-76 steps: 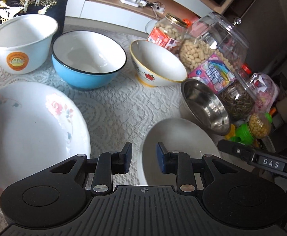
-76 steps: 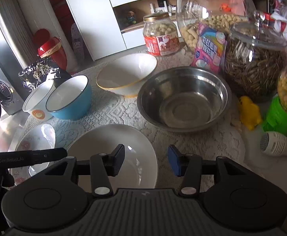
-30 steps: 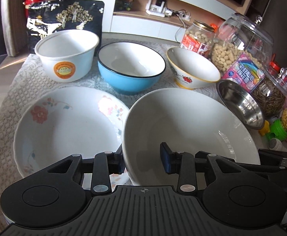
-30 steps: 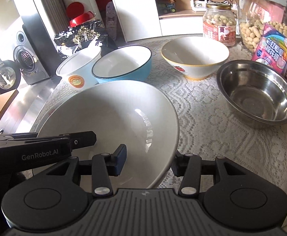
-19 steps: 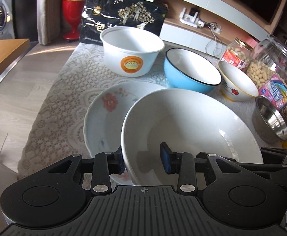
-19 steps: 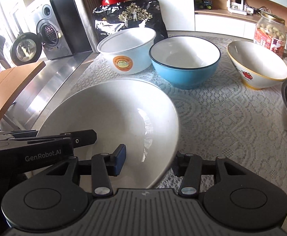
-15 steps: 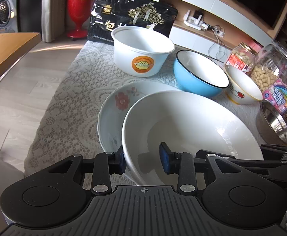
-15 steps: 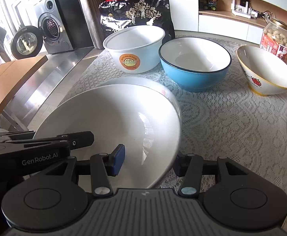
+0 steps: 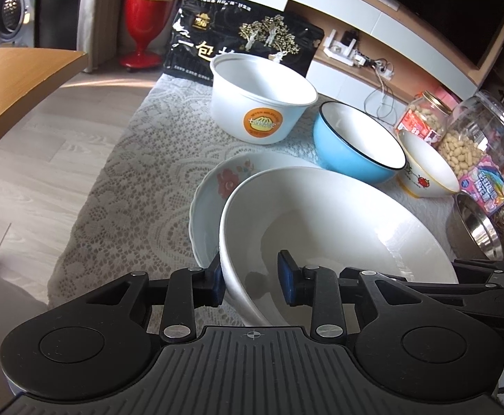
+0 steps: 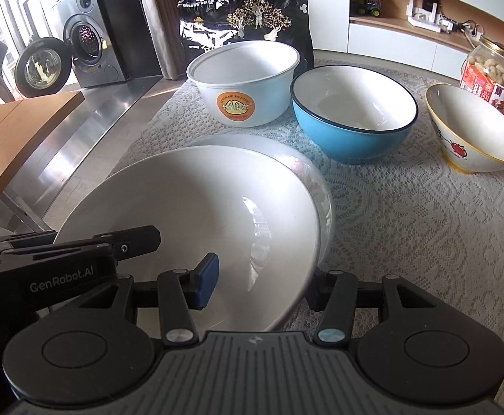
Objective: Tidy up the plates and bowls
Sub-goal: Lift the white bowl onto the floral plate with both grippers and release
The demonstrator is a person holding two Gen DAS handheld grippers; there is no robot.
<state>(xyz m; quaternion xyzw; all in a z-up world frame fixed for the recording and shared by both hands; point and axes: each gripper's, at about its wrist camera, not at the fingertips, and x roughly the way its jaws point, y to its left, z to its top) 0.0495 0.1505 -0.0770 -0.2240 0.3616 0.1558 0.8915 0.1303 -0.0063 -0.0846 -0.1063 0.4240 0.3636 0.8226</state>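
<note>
You're clamping the plain white bowl [image 9: 338,228] with both left gripper [image 9: 252,278] and right gripper [image 10: 262,287], over the floral plate [image 9: 217,186].

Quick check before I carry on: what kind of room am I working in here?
Most likely a lived-in home, an open living and dining area: a lace-covered table with snack jars, a white wall unit with a dark television screen, and a silver front-loading washing machine off to the side.
</note>
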